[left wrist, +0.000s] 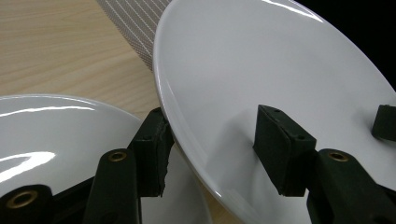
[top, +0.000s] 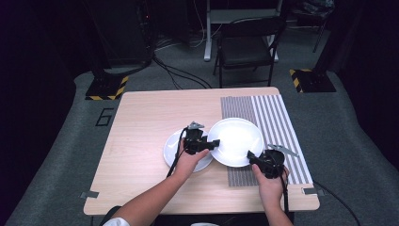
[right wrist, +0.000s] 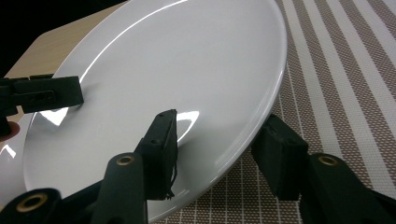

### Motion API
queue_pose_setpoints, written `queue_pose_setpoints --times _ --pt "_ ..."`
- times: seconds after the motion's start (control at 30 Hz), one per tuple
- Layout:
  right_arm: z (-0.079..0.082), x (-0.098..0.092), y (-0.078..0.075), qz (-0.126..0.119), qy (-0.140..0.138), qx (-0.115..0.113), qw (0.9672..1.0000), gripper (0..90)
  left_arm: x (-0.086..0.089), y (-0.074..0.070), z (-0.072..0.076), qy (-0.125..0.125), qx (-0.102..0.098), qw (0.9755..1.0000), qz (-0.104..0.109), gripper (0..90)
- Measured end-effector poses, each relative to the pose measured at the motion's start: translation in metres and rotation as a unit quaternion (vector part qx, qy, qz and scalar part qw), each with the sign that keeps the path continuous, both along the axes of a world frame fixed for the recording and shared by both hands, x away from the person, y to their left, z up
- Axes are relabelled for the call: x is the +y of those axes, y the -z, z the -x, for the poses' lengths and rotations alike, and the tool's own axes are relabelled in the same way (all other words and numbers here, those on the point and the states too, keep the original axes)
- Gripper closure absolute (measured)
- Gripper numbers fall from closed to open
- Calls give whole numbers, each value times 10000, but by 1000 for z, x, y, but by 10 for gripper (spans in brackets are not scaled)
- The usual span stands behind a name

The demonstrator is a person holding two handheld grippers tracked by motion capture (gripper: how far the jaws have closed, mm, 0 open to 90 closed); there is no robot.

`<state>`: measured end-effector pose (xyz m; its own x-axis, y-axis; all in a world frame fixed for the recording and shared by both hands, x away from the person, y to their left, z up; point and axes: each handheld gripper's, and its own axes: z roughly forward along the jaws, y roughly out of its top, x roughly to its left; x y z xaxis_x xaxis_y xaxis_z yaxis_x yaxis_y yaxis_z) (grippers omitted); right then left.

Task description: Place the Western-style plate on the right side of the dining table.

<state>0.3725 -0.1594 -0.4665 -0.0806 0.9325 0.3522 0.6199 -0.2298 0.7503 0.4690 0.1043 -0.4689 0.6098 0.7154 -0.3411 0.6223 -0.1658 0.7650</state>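
Note:
A large white plate (top: pixel 235 139) (left wrist: pixel 261 60) (right wrist: pixel 177 70) hangs tilted above the striped mat, its left edge overlapping a smaller white plate (top: pixel 175 153) (left wrist: pixel 46 135) that lies on the wooden table. My left gripper (top: pixel 214 142) (left wrist: pixel 217 149) is shut on the large plate's left rim, one pad on top and one underneath. My right gripper (top: pixel 251 156) (right wrist: pixel 219 149) is shut on the plate's near right rim in the same way. Across the plate, the left gripper (right wrist: pixel 42 93) shows in the right gripper view.
A brown-and-white striped mat (top: pixel 273 113) (right wrist: pixel 336 70) covers the right part of the table (top: pixel 141 117). A black chair (top: pixel 247 47) stands beyond the far edge. Cables run over the grey floor, with dark curtains on both sides.

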Motion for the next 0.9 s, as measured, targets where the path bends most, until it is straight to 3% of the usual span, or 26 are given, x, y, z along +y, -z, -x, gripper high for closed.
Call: queue_pose_setpoints --times 0.67,0.9 --pt "18 -23 -2 18 435 -63 9990 504 -33 -3 -2 360 -74 9993 -31 467" --pt "21 -27 -2 -3 494 -85 9987 503 -41 -2 -2 408 5 9992 28 467"
